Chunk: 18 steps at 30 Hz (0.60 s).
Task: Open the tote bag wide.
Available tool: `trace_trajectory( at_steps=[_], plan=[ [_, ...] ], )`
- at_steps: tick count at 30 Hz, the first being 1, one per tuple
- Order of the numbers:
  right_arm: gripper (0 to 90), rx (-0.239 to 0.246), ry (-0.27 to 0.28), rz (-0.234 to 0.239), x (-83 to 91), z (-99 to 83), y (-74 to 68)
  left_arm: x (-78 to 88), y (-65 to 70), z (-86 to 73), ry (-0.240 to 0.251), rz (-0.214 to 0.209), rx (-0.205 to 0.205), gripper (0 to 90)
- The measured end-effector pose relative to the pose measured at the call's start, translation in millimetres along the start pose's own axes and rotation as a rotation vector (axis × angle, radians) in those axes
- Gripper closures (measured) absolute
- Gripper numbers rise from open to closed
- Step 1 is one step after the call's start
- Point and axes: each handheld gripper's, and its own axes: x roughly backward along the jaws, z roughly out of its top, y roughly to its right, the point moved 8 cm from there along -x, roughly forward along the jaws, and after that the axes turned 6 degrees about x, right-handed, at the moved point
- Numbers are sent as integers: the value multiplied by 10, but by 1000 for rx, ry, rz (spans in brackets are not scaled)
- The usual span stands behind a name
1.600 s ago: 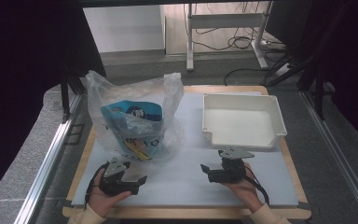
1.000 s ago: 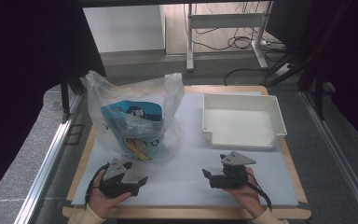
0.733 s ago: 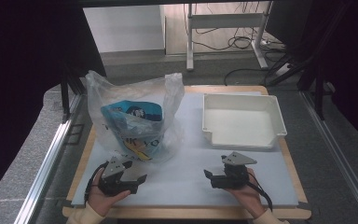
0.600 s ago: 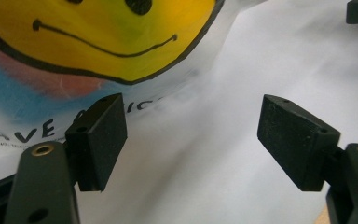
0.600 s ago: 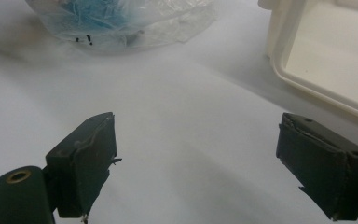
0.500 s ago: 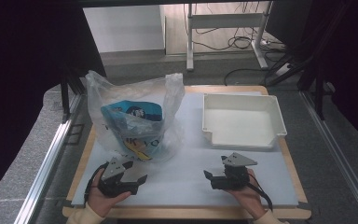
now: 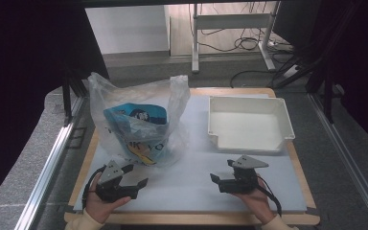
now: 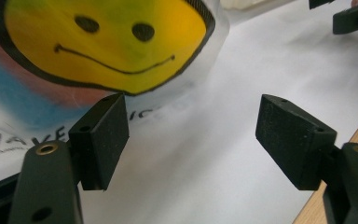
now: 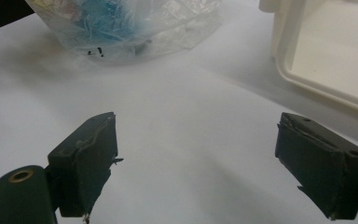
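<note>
In the high view, the contents of the crinkled clear plastic bag (image 7: 136,122) at the far left of the white mat (image 7: 191,179) are hard to read through the film: a blue packet with a dark printed figure and a patch of yellow lettering show, but what they are cannot be told. The shallow white rectangular plastic tray (image 7: 249,140) at the far right holds nothing, and its near wall hides part of its floor. The left gripper (image 7: 136,184), black with a grey three-cornered plate, sits at the near left just short of the bag's near edge, its jaws spread with nothing between them; they have just been closing a little. Compared with the frame a second ago, it now lies slightly nearer the bag, while the right gripper (image 7: 215,179), at the near right below the tray, lies where it did, jaws spread and holding nothing. In the left gripper view, the bag (image 8: 121,51) is cut off at the top and left edges; a yellow smiling face and part of some black lettering are printed on it, the rest blurred. The left gripper (image 8: 191,135) has its two black pads wide apart over the mat (image 8: 242,93), the bag just beyond its left pad. In the right gripper view, the right gripper (image 9: 196,154) stands wide open over bare mat (image 9: 177,116), with the bag (image 9: 130,28) far left and a corner of the tray (image 9: 321,60) far right, both cut off by the frame.
</note>
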Motion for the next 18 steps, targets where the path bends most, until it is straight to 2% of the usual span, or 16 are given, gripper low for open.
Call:
trace_trajectory(
  at_steps=[6, 12, 18],
  plan=[
    [135, 3, 16, -2, 34, 23, 11, 106, 19, 86, 22, -1, 4, 252],
    [139, 7, 5, -6, 13, 8, 21, 155, 10, 117, 30, -6, 4, 254],
    [142, 5, -2, -7, -5, -13, 22, 218, -34, 158, 48, 15, 20, 257]
  ],
)
